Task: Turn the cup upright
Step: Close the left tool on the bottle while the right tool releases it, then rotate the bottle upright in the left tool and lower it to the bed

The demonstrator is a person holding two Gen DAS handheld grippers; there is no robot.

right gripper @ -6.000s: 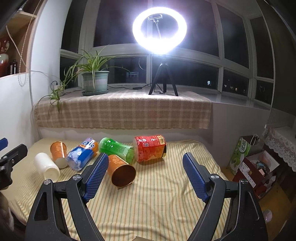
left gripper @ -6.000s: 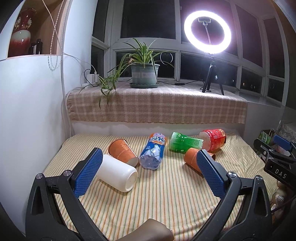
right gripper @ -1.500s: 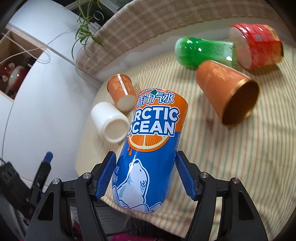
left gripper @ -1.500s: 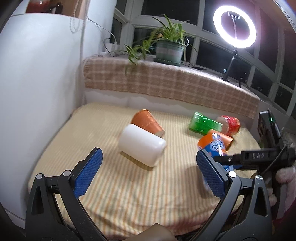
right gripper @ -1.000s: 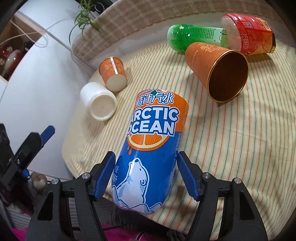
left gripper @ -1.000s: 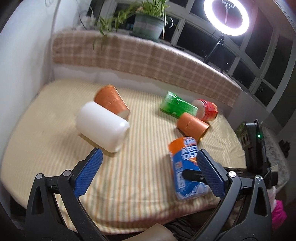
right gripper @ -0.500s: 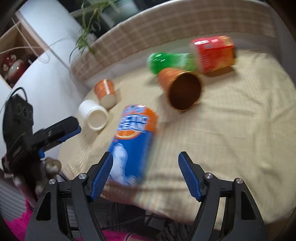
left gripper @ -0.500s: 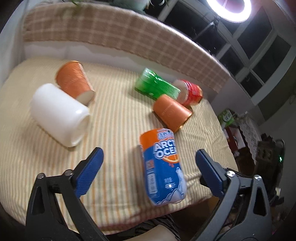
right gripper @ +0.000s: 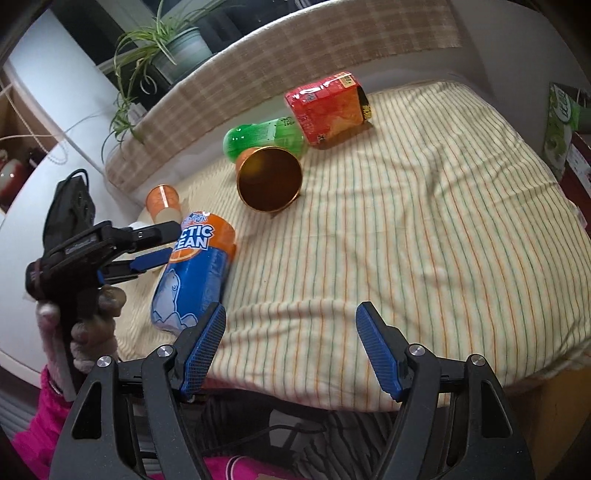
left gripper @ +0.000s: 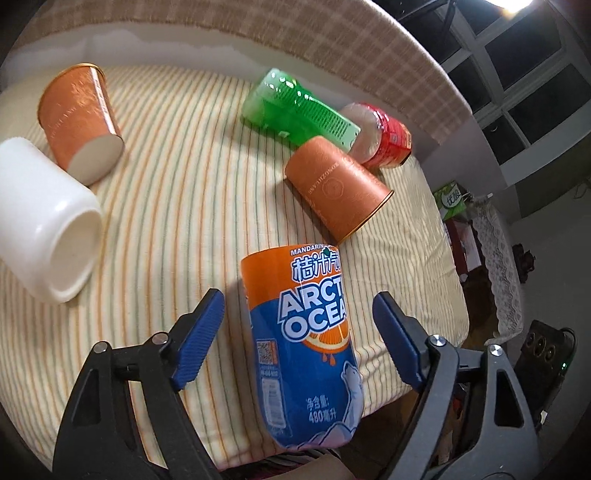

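Left tool (left gripper: 298, 326) spread, straddling upright Arctic Ocean cup (left gripper: 301, 343).

Arctic Ocean cup (left gripper: 303, 343) at the bed's (left gripper: 177, 206) near edge, paper cup (left gripper: 338, 184) behind it (bottle (left gripper: 295, 110) farther back).

**Night-time room with a striped-cloth surface below a window ledge**

A cream cloth with thin orange and green stripes (right gripper: 424, 229) is covering a broad, cushioned surface and draping over its near edge. Behind it, a white wall (left gripper: 177, 40) is rising to a ledge that is wearing a beige checked cloth (right gripper: 314, 48). A spider plant in a grey pot (right gripper: 173, 40) is sitting on that ledge, its leaves trailing down. Dark window panes (left gripper: 524, 48) in pale frames are showing night outside, and a bright light (left gripper: 513, 5) is glaring at the top edge. A white curved wall (right gripper: 44, 96) is standing at the left. A green carton (right gripper: 561, 122) is sitting off to the right, beside lace-edged fabric (left gripper: 498, 258)
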